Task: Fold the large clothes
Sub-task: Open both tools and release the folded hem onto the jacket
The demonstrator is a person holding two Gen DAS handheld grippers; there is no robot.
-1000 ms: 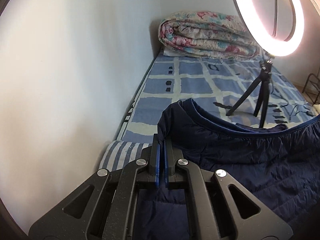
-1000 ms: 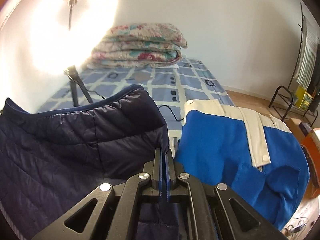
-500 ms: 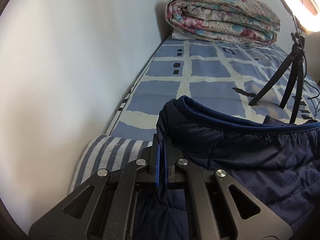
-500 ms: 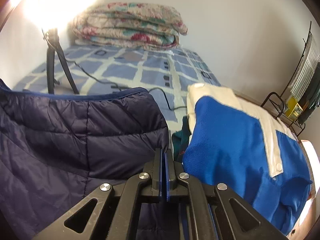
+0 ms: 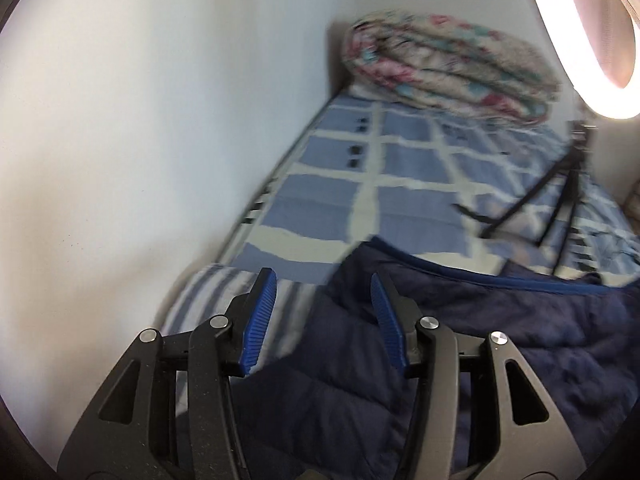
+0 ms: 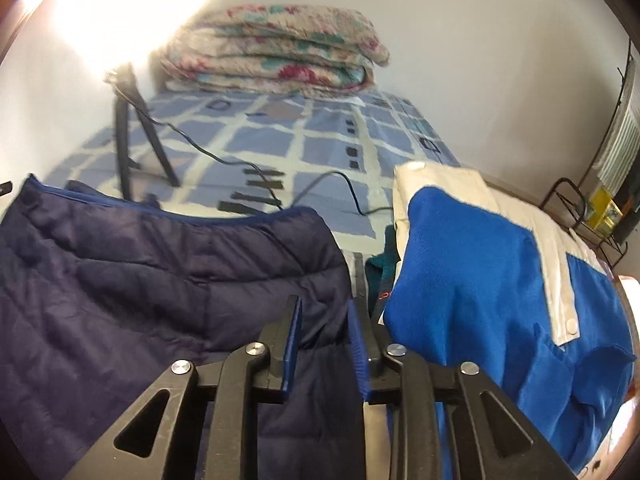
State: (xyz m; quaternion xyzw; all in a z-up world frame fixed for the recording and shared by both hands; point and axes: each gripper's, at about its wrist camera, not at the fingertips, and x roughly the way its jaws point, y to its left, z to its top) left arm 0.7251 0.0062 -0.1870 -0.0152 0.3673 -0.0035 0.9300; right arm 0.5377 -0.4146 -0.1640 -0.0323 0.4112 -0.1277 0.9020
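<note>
A dark navy quilted jacket [image 5: 500, 336] lies on the bed, and it also shows in the right wrist view [image 6: 140, 272]. My left gripper [image 5: 322, 300] is open over the jacket's left corner, with its blue pads apart and nothing held. My right gripper [image 6: 324, 320] is open over the jacket's right corner, and the fabric lies loose between its jaws.
The blue checked bed sheet [image 5: 400, 200] has a folded floral quilt [image 6: 276, 56] at its far end. A lit ring light [image 5: 592, 40] on a black tripod [image 6: 128, 136] stands behind the jacket. A blue and white garment [image 6: 500, 280] lies right of the jacket. A white wall [image 5: 140, 120] borders the left.
Both grippers were shut on the jacket's corners and have opened, letting the jacket drop onto the bed. Both views are blurred by motion.
</note>
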